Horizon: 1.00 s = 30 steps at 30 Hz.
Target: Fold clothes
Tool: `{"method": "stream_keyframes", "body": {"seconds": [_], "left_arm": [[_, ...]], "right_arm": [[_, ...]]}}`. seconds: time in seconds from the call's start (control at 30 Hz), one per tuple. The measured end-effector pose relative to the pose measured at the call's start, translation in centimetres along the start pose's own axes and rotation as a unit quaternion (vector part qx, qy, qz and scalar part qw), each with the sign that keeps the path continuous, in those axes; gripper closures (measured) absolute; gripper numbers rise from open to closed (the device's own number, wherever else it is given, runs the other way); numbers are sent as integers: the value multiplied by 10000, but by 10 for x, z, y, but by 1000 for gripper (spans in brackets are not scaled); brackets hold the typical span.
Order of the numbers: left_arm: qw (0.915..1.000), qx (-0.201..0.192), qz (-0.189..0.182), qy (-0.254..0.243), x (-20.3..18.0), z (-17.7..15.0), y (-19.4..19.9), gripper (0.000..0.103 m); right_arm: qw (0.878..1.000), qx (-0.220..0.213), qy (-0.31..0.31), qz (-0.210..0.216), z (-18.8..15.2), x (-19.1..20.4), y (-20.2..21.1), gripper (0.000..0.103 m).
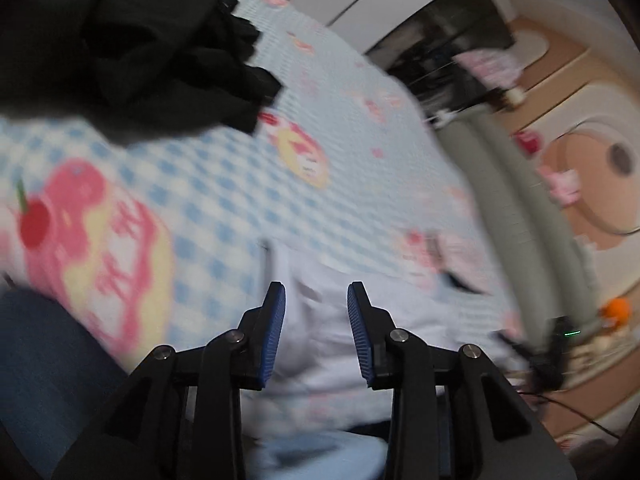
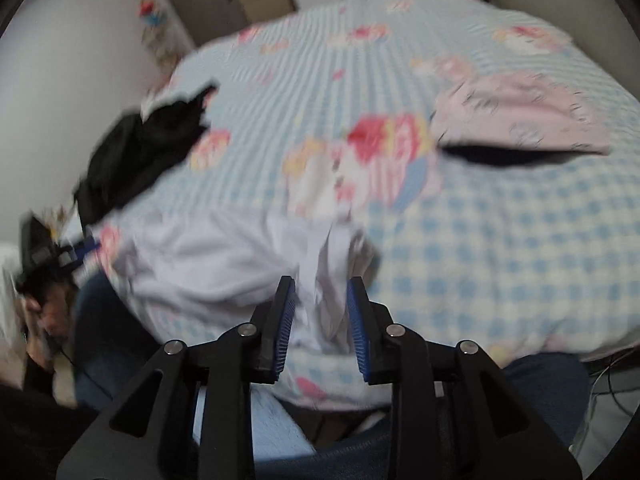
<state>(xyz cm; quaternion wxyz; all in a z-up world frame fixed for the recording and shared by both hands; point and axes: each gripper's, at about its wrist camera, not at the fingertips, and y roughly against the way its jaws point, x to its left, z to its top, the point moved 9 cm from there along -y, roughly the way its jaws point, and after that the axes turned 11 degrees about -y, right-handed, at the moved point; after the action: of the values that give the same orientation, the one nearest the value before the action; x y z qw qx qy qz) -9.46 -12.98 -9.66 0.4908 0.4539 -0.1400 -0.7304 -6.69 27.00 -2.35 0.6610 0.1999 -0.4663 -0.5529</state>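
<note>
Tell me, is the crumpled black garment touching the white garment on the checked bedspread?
Apart. The left wrist view shows blue checked bedspread between the black garment and the white garment.

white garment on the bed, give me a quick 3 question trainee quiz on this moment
1. True or false: the right tool is clamped tight on the white garment.
2. Which lies farther up the checked bedspread from the tools: A) the black clothes or B) the white garment?
3. Fill in: a folded ____ coloured garment lies on the bed to the right in the right wrist view.

Key: 1 false, its pads stand apart with cloth between them; 2 A; 3 pink.
</note>
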Motion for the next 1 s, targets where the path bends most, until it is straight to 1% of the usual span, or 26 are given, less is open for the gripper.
{"method": "stream_keyframes", "body": {"seconds": [0.07,0.13,0.17,0.2,0.27,0.3,0.33,0.37,0.4,0.43,0.47,0.53,0.57,0.6,0.63,0.67,0.7,0.73,0.77,0.83,0.9,0.93,1.0], "left_arm": [[9987,257,399,-189,2,4,-18,69],[9931,728,863,-322,2,0,-46,69],[9853,1017,1299,-450,6,-6,-57,69],[9748,1299,1718,-574,10,-12,-66,69],[9692,1594,1755,-673,7,-24,-74,69],[9695,1599,1703,-746,5,-28,-70,69],[9697,1604,1651,-818,2,-31,-66,69],[9697,1611,1606,-890,1,-35,-61,65],[9653,1691,1750,-951,5,-40,-55,62],[9644,1765,1726,-942,8,-44,-50,59],[9637,1837,1700,-933,11,-47,-46,60],[9689,1802,1477,-831,9,-49,-38,59],[9735,1707,1329,-743,6,-46,-34,57],[9795,1587,1074,-620,2,-44,-32,56],[9856,1456,749,-427,-1,-41,-31,55],[9907,1320,306,-69,-4,-39,-33,53],[9914,1285,43,237,-3,-39,-37,52],[9900,1310,-115,500,-1,-43,-42,51],[9882,1398,-86,624,2,-49,-48,51],[9836,1700,284,534,6,-73,-59,51],[9831,1722,469,397,6,-81,-60,51],[9828,1730,561,329,6,-85,-61,50],[9840,1607,732,247,4,-85,-57,53]], "right_arm": [[9999,-71,-44,88,10,10,-10,76],[10000,-30,3,-49,13,20,-33,76],[10000,44,-9,-74,12,24,-45,76],[9997,144,-9,-180,8,27,-59,76],[9972,392,49,-630,-6,26,-84,76],[9960,438,115,-767,-15,25,-90,76],[9956,482,160,-793,-25,24,-94,76],[9954,548,153,-771,-33,21,-96,74],[9951,639,104,-751,-41,15,-96,74],[9948,721,12,-718,-47,7,-95,73],[9944,803,-80,-684,-53,-1,-93,73],[9944,866,-194,-583,-56,-10,-86,72],[9944,827,-167,-643,-54,-12,-80,68],[9944,736,-113,-750,-50,-13,-74,62],[9949,614,-72,-799,-45,-12,-68,55],[9960,482,-67,-748,-40,-9,-62,55],[9978,366,-138,-541,-34,-4,-57,55],[9986,317,-243,-354,-30,0,-56,54],[9985,327,-313,-305,-28,1,-59,53],[9970,440,-298,-569,-31,-3,-73,53],[9935,665,-159,-913,-44,-8,-89,53],[9919,784,-127,-987,-51,-10,-95,53],[9913,933,-213,-900,-62,-12,-101,53]]}}
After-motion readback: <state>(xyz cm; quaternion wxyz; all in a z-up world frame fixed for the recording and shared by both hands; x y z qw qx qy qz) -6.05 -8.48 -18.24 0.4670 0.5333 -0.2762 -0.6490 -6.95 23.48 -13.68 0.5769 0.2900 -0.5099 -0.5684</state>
